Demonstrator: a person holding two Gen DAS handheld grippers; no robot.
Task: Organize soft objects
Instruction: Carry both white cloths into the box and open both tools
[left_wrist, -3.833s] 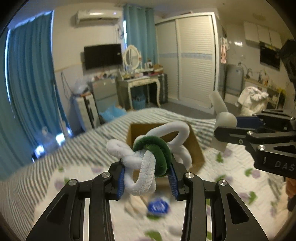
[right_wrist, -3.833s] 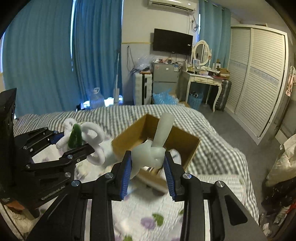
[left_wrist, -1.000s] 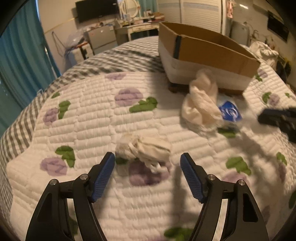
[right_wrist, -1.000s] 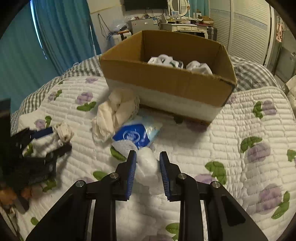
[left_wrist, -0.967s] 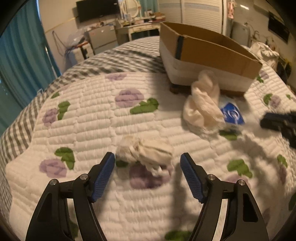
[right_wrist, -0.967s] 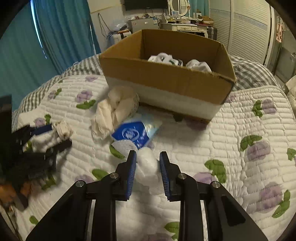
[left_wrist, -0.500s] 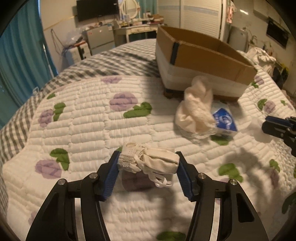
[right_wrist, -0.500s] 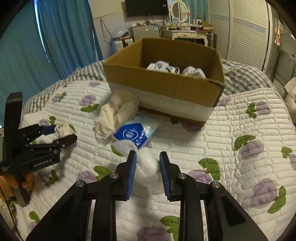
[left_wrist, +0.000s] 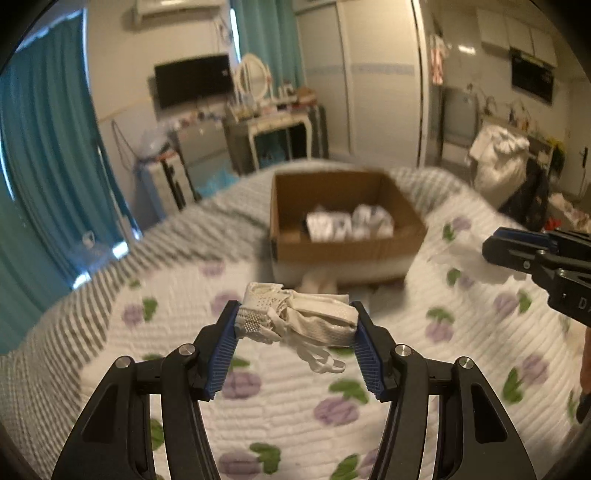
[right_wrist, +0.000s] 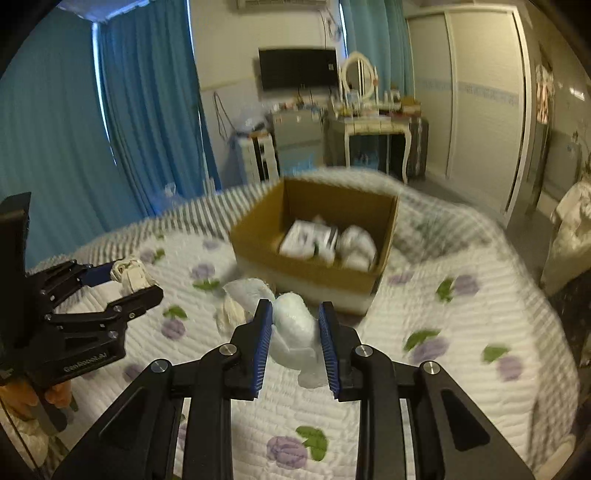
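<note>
Matt brown cardboard box (left_wrist: 347, 254); stitched quilted cloth bedspread (left_wrist: 461, 369); perforated white cloth bundle (left_wrist: 295, 319).

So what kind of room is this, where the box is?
Most likely a bedroom: the cardboard box sits on a bed with a flowered quilt, and behind it are a dressing table with an oval mirror and a big wardrobe.

crumpled white mesh cloth bundle with loose straps (left_wrist: 295, 317): hanging above the quilted bed, straps dangling | pale bluish-white soft plastic-wrapped pack (right_wrist: 293, 325): sitting lifted off the bed, near the box | open brown cardboard box (right_wrist: 317, 273): sitting upright on the bed, holding white soft items (right_wrist: 327, 240) | cream crumpled cloth (right_wrist: 231, 308): lying just before the box
</note>
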